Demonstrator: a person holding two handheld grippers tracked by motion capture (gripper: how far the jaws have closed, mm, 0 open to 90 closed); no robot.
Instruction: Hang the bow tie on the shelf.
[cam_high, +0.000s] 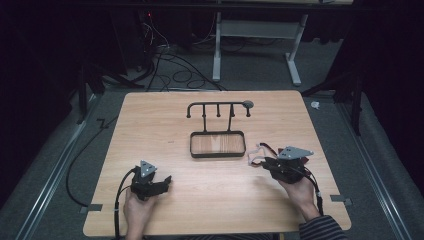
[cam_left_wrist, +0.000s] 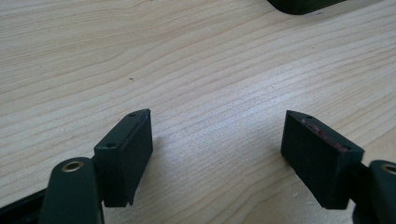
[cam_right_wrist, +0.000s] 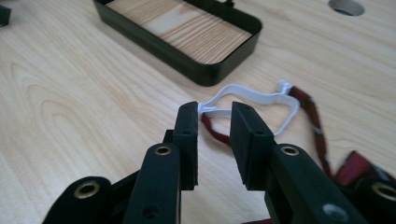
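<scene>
No brand, label or writing can be read anywhere. Your right gripper (cam_right_wrist: 214, 116) has its jaws narrow around a white loop (cam_right_wrist: 261, 100) tied to a red-patterned strap (cam_right_wrist: 315, 122); whether the pads press it is hard to tell. The strap runs off behind the jaws. It lies on the bench (cam_high: 150, 125) right of the black tray (cam_high: 218, 145). Your left gripper (cam_left_wrist: 217, 149) stands wide over bare wood.
</scene>
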